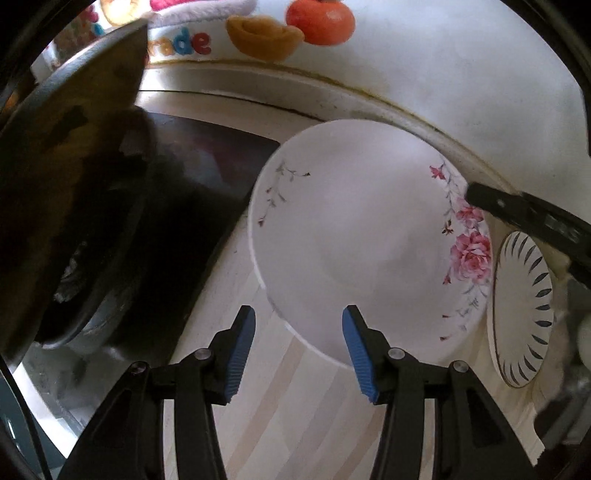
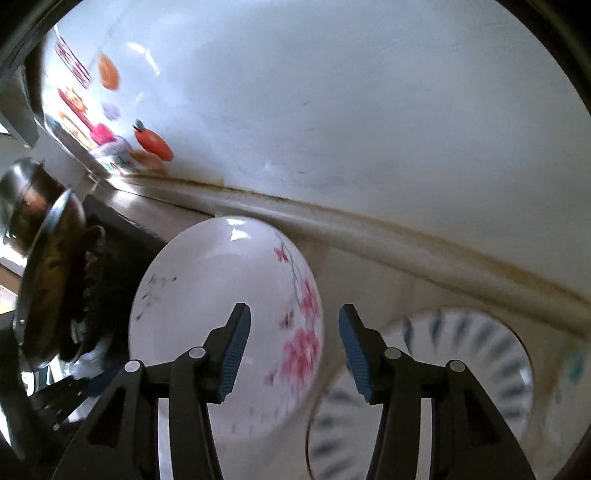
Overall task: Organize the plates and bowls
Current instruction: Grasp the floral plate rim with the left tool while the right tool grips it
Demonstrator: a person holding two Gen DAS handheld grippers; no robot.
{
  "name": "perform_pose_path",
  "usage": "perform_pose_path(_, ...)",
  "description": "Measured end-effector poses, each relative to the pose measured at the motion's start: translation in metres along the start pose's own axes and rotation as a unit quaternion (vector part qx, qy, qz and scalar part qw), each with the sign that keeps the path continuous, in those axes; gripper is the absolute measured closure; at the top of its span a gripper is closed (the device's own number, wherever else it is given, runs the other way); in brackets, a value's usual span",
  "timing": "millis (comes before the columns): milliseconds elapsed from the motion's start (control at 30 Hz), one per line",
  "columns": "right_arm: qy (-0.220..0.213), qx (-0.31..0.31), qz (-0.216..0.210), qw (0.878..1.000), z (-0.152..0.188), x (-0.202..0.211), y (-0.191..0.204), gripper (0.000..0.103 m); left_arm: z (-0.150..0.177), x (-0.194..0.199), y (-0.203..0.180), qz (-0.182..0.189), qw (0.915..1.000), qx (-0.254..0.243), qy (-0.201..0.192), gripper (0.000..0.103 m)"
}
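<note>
A white plate with pink flowers (image 1: 369, 240) lies flat on the pale striped counter (image 1: 295, 406). My left gripper (image 1: 298, 321) hovers open over its near rim, with nothing pressed between the blue pads. To the plate's right lies a smaller white dish with blue dashes (image 1: 524, 310). One black finger (image 1: 517, 210) of my right gripper reaches in over that side. In the right wrist view my right gripper (image 2: 293, 317) stands open and empty above the gap between the floral plate (image 2: 221, 295) and the blurred blue-dashed dish (image 2: 480, 350).
A dark wok (image 1: 74, 184) sits on a black stove top (image 1: 214, 173) to the left, close to the floral plate. A white wall with colourful stickers (image 1: 317, 22) runs behind the counter. The wok (image 2: 44, 258) also shows at the left of the right wrist view.
</note>
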State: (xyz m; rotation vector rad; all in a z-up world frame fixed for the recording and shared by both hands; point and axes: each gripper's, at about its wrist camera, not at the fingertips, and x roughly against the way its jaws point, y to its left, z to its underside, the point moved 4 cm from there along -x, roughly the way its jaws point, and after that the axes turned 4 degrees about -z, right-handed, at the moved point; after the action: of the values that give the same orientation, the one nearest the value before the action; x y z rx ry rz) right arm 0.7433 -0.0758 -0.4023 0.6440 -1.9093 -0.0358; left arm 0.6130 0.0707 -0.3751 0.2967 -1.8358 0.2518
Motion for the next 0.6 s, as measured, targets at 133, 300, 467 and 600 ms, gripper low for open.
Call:
perform_pose_path(133,0.002,0.01,0.005,1.0,-0.008,-0.03,0.0,0.063,-0.003,-0.013,0.0,0.005,0.9999,0.005,0.011,0.056)
perform_pose_path(300,-0.005,0.008,-0.008,1.0,-0.019,-0.053,-0.003,0.078,-0.008,-0.015,0.002,0.007,1.0,-0.001,-0.005,0.059)
perform_pose_path(467,-0.007,0.007,-0.028,1.0,-0.021,-0.056,-0.005,0.081,-0.011,-0.011,0.003,0.003,0.9998,0.001,-0.018,0.064)
perform_pose_path(600,0.007,0.007,-0.035,0.999,-0.019,-0.053,-0.007,0.082,-0.015,-0.004,0.008,0.012,0.9996,0.001,-0.025,0.065)
